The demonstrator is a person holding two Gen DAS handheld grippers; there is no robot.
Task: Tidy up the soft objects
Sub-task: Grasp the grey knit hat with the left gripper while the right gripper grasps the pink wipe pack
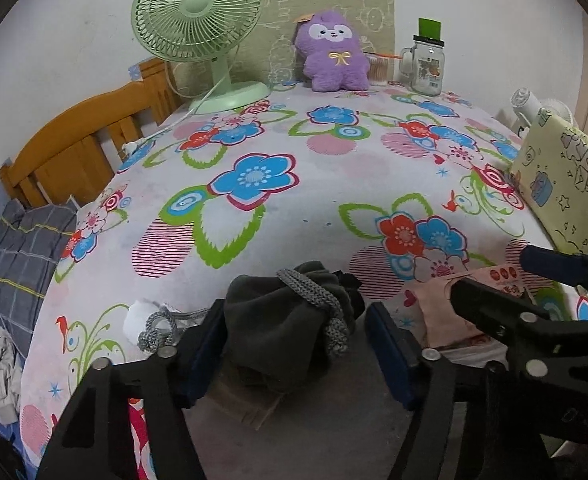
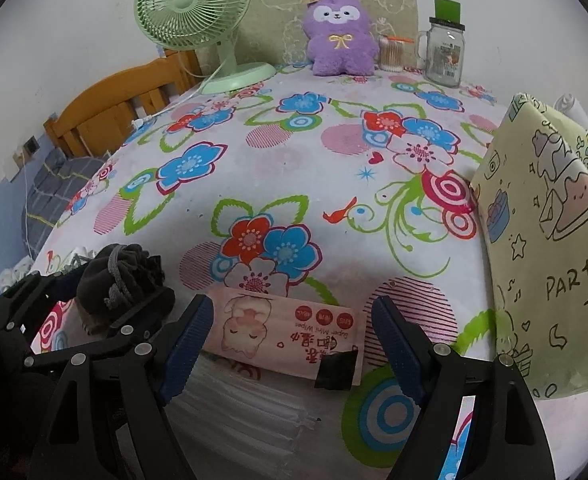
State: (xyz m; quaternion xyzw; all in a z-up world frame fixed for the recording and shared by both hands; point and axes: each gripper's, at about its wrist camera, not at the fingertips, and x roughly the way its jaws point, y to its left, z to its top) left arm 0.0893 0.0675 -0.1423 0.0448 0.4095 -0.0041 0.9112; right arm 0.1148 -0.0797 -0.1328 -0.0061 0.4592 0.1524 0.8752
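A dark grey drawstring pouch (image 1: 286, 320) with a knitted grey cord lies at the near edge of the floral table. My left gripper (image 1: 294, 352) is open with its blue-padded fingers on either side of the pouch. A pink pack of mini wipes (image 2: 290, 332) lies to the right of it. My right gripper (image 2: 290, 348) is open around the pack; the pack also shows in the left wrist view (image 1: 449, 308). The pouch also shows in the right wrist view (image 2: 122, 284). A purple plush toy (image 1: 331, 54) sits upright at the far edge.
A green desk fan (image 1: 200, 32) stands at the far left, its cord trailing off the table. A glass mug jar (image 1: 427, 64) and a cotton swab tub (image 2: 389, 54) stand at the far right. A yellow cartoon-print bag (image 2: 549, 240) stands at the right. A wooden chair (image 1: 74, 148) is at the left.
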